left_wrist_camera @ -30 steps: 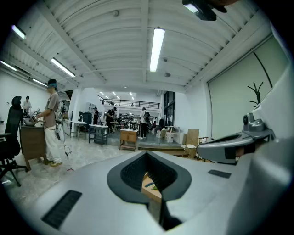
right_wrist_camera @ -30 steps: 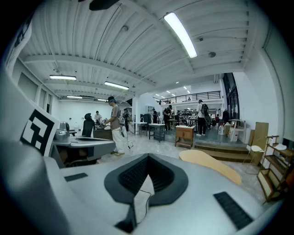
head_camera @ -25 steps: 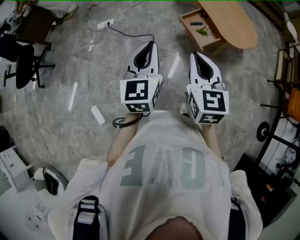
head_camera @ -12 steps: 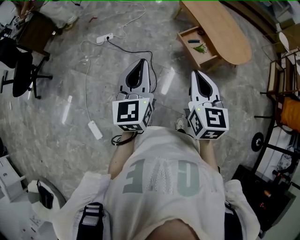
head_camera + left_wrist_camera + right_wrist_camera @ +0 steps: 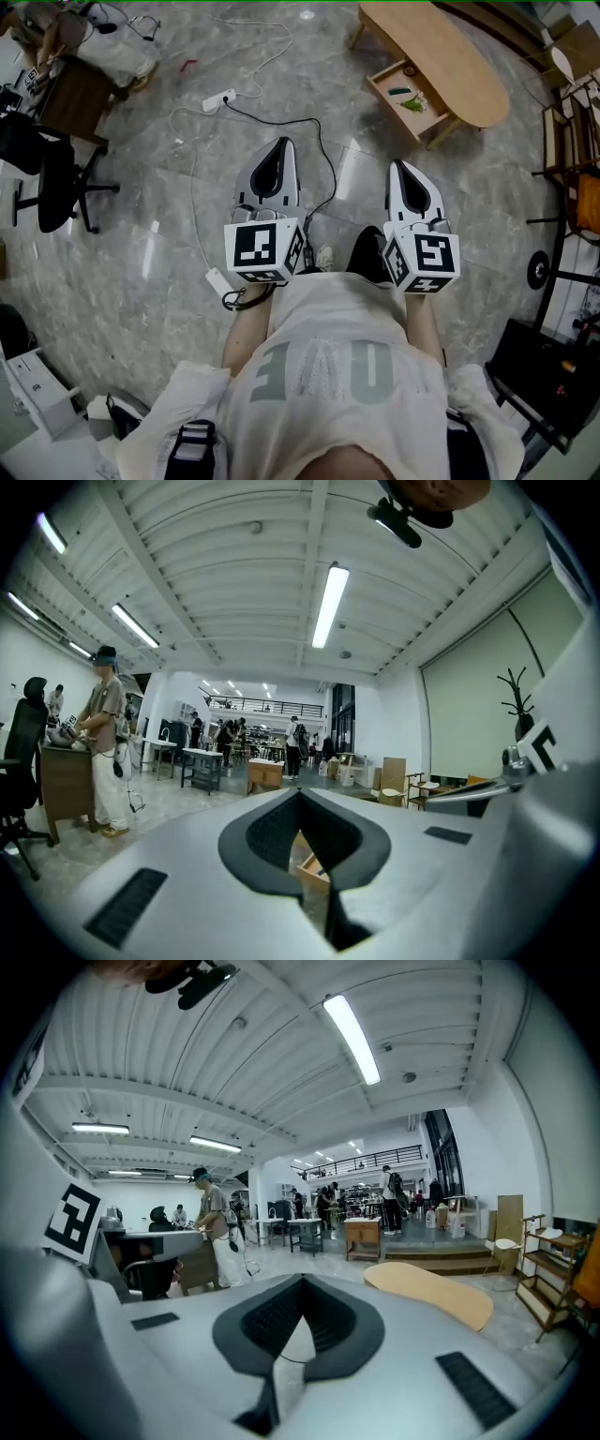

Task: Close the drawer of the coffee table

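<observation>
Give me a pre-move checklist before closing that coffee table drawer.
1. Target in sight: ok, the drawer stands open from the coffee table.
2. Contents below the rim: cannot tell; a green item and a dark item lie inside.
3. Free left claw: ok, shut on nothing.
4. Free right claw: ok, shut on nothing.
5. Claws at the drawer: not ok, it lies well ahead, to the right.
6. Floor path clear: not ok, a black cable runs over the floor ahead.
</observation>
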The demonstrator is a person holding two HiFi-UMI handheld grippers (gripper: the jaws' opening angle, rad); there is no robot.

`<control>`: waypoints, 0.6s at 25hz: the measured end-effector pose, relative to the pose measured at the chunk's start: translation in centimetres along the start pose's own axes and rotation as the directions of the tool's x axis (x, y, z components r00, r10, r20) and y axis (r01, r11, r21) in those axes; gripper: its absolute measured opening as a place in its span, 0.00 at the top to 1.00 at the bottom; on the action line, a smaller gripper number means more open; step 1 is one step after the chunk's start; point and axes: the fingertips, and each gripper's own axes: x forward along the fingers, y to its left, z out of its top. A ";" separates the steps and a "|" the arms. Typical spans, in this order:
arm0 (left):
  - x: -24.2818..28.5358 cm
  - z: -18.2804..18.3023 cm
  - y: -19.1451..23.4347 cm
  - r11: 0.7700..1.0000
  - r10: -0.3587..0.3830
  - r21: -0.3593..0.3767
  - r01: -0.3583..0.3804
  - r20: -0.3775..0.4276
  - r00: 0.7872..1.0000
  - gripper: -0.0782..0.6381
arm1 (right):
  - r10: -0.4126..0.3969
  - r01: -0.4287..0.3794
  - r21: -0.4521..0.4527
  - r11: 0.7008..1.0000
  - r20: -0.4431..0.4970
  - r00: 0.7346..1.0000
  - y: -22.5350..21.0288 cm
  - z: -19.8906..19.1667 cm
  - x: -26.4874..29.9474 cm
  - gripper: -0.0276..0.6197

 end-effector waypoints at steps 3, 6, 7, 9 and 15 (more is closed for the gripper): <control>0.6 0.0 0.2 1.000 -0.025 0.011 0.025 -0.001 1.000 0.88 | -0.024 0.024 0.000 1.000 0.007 1.000 0.0 0.2 0.5 0.95; 1.8 -0.1 -0.4 0.998 -0.056 0.002 0.056 -0.004 0.998 0.88 | -0.051 0.051 -0.010 0.999 0.018 0.999 -1.0 0.7 1.3 0.95; 2.5 -0.2 -0.7 0.998 -0.066 0.001 0.066 -0.009 0.998 0.88 | -0.060 0.060 -0.010 0.998 0.022 0.998 -1.4 0.9 1.6 0.95; 4.0 -0.5 -1.6 0.996 -0.088 -0.002 0.088 -0.024 0.996 0.88 | -0.068 0.068 -0.005 0.998 0.026 0.997 -2.6 1.3 2.3 0.95; 10.8 -1.9 -5.2 0.991 -0.134 0.009 0.134 -0.025 0.991 0.88 | -0.075 0.075 0.007 0.997 0.050 0.996 -8.4 0.9 6.5 0.95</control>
